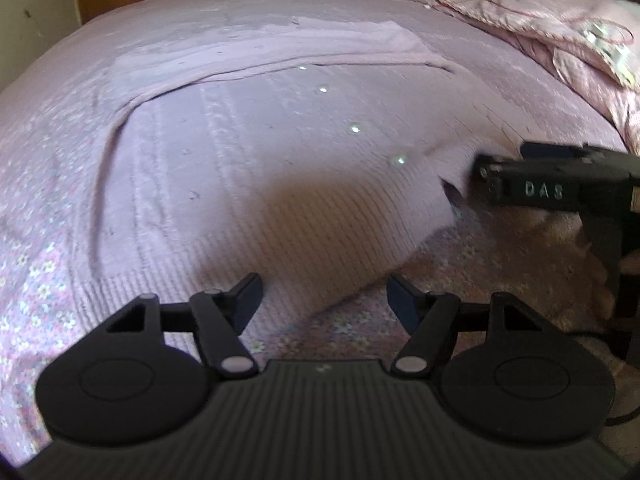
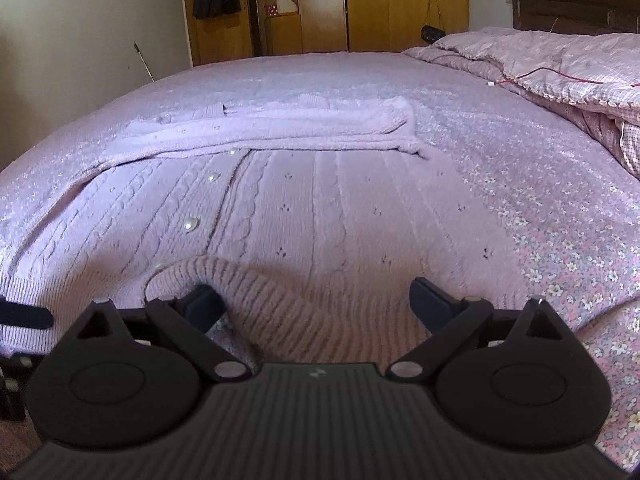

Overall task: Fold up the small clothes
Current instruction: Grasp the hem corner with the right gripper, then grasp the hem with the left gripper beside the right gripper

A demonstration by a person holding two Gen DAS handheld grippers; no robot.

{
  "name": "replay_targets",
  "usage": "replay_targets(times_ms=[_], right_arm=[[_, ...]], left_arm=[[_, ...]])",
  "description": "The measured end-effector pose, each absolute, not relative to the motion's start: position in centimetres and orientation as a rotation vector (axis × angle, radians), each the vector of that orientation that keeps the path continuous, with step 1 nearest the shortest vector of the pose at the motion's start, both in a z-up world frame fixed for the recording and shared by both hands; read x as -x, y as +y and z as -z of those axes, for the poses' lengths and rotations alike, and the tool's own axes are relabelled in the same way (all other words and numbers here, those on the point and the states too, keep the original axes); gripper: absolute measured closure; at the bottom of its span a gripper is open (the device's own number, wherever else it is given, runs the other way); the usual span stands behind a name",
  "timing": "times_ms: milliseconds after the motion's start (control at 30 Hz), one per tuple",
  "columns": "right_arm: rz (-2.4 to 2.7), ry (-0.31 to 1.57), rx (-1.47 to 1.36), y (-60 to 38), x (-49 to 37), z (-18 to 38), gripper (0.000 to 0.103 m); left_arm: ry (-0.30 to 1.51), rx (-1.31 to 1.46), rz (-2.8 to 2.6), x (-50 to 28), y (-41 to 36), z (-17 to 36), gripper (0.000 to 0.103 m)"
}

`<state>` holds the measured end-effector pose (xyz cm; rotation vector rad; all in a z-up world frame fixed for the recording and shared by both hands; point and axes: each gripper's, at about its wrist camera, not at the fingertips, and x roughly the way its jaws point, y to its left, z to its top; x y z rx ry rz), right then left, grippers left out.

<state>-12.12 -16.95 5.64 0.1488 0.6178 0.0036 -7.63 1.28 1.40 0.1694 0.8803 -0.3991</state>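
Observation:
A lilac knitted cardigan [image 1: 240,152] with pearl buttons lies spread on the bed, its sleeves folded across the far part; it also shows in the right wrist view [image 2: 320,200]. My left gripper [image 1: 324,296] is open, its fingers straddling the near ribbed hem, which is lifted off the bed. My right gripper [image 2: 316,300] is open, and a raised fold of the ribbed hem [image 2: 272,300] lies between its fingers. In the left wrist view the right gripper [image 1: 480,172] sits at the hem's right end, touching the fabric.
The bed has a floral pink sheet [image 2: 580,240]. A rumpled pink quilt [image 2: 560,64] lies at the head end on the right, by a dark headboard [image 2: 576,4]. Wooden wardrobes [image 2: 360,4] stand beyond the bed.

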Motion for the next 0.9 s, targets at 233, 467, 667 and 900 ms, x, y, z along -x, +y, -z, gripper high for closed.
replay_targets(times_ms=[233,467,667,900], right_arm=[[0.011,0.577,-0.253,-18.2,12.5,-5.8,0.004],[0.021,0.534,-0.280,-18.6,12.8,-6.0,0.004],[0.012,0.572,-0.269,-18.6,12.5,-5.5,0.004],[-0.003,0.590,-0.230,-18.3,13.0,-5.4,0.004]], left_arm=[[0.857,-0.221,0.366,6.1,0.9,-0.5,0.033],[0.808,-0.218,0.316,4.8,0.6,-0.7,0.032],[0.774,-0.253,0.295,5.1,0.3,-0.4,0.032],[0.735,-0.281,0.264,5.1,0.2,-0.4,0.031]])
